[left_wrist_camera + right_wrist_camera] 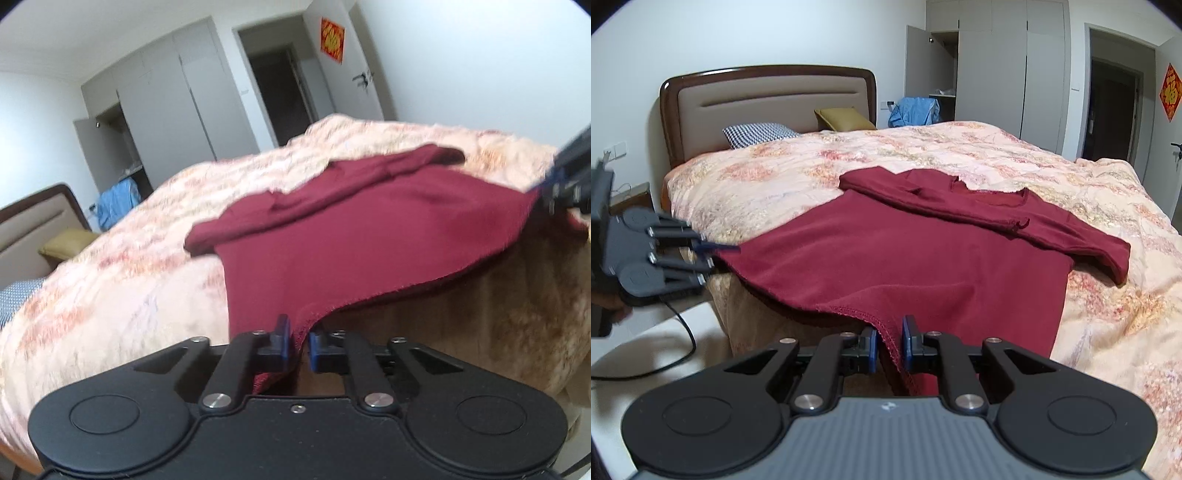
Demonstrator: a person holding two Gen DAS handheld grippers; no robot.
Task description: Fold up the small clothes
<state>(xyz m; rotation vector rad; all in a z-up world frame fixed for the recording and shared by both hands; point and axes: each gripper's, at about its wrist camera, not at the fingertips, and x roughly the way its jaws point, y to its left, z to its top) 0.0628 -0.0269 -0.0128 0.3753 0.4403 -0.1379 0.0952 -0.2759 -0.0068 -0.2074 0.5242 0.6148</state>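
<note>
A dark red long-sleeved garment (897,254) lies spread on the bed, sleeves folded across its far part, hem hanging past the foot edge. It also shows in the left wrist view (362,236). My left gripper (300,345) is shut on one hem corner and shows at the left of the right wrist view (705,254). My right gripper (889,343) is shut on the other hem corner and shows at the right edge of the left wrist view (554,192). The hem is stretched between them, a little above the bed edge.
The bed has a floral peach quilt (960,158), a brown headboard (768,99), a checked pillow (757,134) and an olive cushion (844,118). A blue garment (914,109) hangs by the open wardrobe (934,70). A black cable (679,328) runs over the floor.
</note>
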